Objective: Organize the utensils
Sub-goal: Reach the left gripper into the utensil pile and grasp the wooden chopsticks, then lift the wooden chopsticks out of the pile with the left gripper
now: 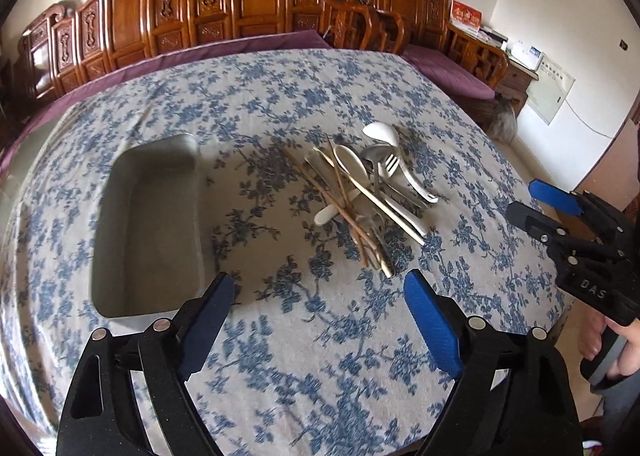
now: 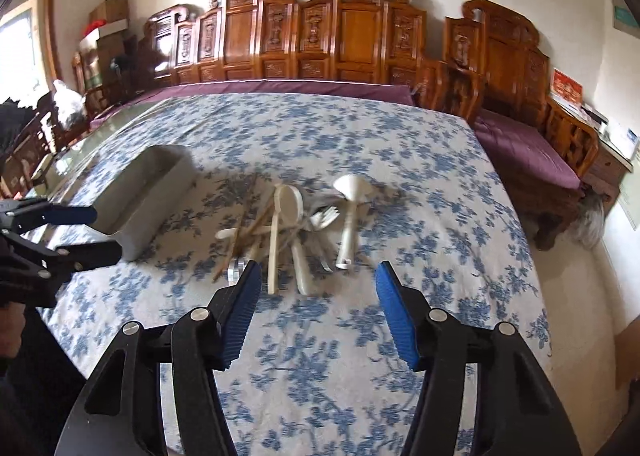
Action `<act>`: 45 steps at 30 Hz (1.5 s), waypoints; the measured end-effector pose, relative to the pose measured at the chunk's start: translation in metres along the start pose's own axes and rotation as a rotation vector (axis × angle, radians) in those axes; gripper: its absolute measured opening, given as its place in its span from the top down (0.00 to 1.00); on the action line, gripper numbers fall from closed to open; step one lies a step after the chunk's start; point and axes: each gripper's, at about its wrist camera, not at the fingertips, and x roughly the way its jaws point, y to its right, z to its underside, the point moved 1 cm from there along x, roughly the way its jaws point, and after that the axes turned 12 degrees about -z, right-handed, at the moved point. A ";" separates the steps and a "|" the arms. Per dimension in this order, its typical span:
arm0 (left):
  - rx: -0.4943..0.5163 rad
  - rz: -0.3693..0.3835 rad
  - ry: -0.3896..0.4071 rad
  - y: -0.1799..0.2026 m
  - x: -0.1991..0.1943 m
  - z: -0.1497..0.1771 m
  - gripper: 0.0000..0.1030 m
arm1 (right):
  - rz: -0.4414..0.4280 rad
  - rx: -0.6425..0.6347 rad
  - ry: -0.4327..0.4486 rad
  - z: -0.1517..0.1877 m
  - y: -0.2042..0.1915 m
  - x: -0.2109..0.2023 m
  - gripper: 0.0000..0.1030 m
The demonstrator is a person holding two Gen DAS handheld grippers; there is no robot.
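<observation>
I had both grippers over the table (image 1: pixel 280 356), which wore a white cloth with blue flowers. My left gripper (image 1: pixel 318 306) stood wide, nothing between its blue pads, bare cloth under the gap. From its camera the utensils (image 1: pixel 368 191) lay in one loose heap at about 1 o'clock, well ahead of the fingertips: white spoons (image 1: pixel 352 167), a metal fork (image 1: pixel 387 167) and thin wooden chopsticks (image 1: pixel 340 207) crossing one another. The grey bin (image 1: pixel 148 223), a long open box, sat at 10 o'clock, near the left finger's tip and apart from the heap; I could see nothing lying in it. My right gripper (image 1: pixel 532 201) showed at 3 o'clock in that view, pointing in toward the heap, with a hand (image 1: pixel 624 344) on its handle at the frame's edge. From the right camera the right gripper (image 2: pixel 318 296) was open to a middling width and empty, cloth showing between the pads. The utensils (image 2: pixel 288 232) lay just beyond its fingertips at 12 o'clock, the left finger's tip close to the nearest handles but not clearly touching them. A white scoop (image 2: pixel 348 215) lay at the heap's right edge, handle toward me. The bin (image 2: pixel 148 199) stood at 10 o'clock, and the left gripper (image 2: pixel 104 232) reached in at 9 o'clock, just before the bin's near end. Carved wooden benches (image 2: pixel 340 39) lined the far wall.
</observation>
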 end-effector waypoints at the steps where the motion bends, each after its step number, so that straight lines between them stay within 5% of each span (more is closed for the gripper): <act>1: -0.001 0.008 -0.015 0.005 0.009 -0.003 0.23 | -0.002 0.011 -0.004 0.001 0.004 0.001 0.40; 10: -0.029 0.021 -0.077 0.031 0.074 -0.033 0.49 | 0.008 0.041 -0.018 0.007 0.020 0.013 0.40; 14: -0.086 0.054 -0.142 0.029 0.102 -0.038 0.73 | 0.008 0.044 -0.035 0.010 0.022 0.020 0.40; 24: -0.166 0.110 -0.213 0.016 0.130 -0.043 0.74 | 0.009 0.045 -0.049 0.013 0.020 0.026 0.40; 29: -0.186 0.138 -0.225 0.011 0.130 -0.040 0.94 | 0.014 0.030 -0.047 0.014 0.016 0.026 0.40; 40: -0.136 0.168 -0.149 -0.006 0.093 -0.034 0.96 | 0.009 0.030 -0.082 0.016 0.001 0.043 0.40; 45: -0.097 0.201 -0.198 -0.005 0.095 -0.021 0.96 | 0.001 0.025 -0.089 0.013 -0.011 0.053 0.40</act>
